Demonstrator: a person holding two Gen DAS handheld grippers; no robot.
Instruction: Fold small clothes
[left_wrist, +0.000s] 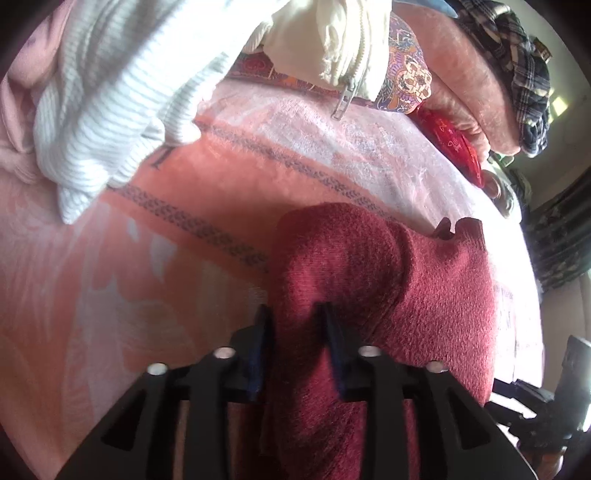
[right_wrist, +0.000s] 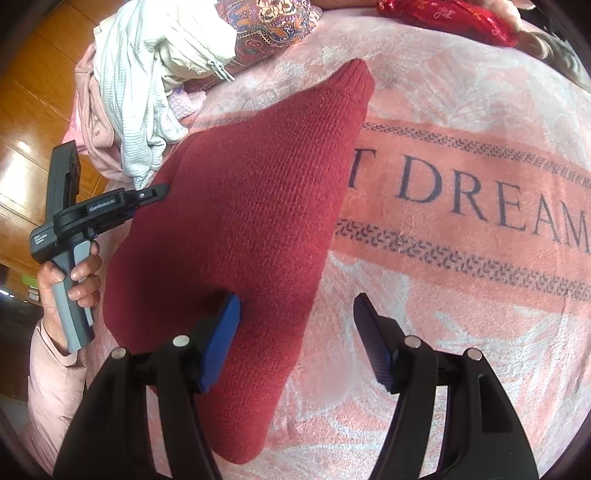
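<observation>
dark red knit garment (right_wrist: 236, 206) lies flat on the pink blanket (right_wrist: 461, 332), its long axis slanting from a narrow ribbed end near the clothes pile (right_wrist: 147, 92) down to the near edge. left gripper (left_wrist: 295, 321) has a raised fold of the knit between its jaws, pinching it. right gripper (right_wrist: 295, 317) stands spread, one pad over the cloth, the other over bare blanket.

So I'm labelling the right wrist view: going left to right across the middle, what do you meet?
Person's hand holding the left gripper → dark red knit garment → pink blanket with DREAM lettering.
</observation>
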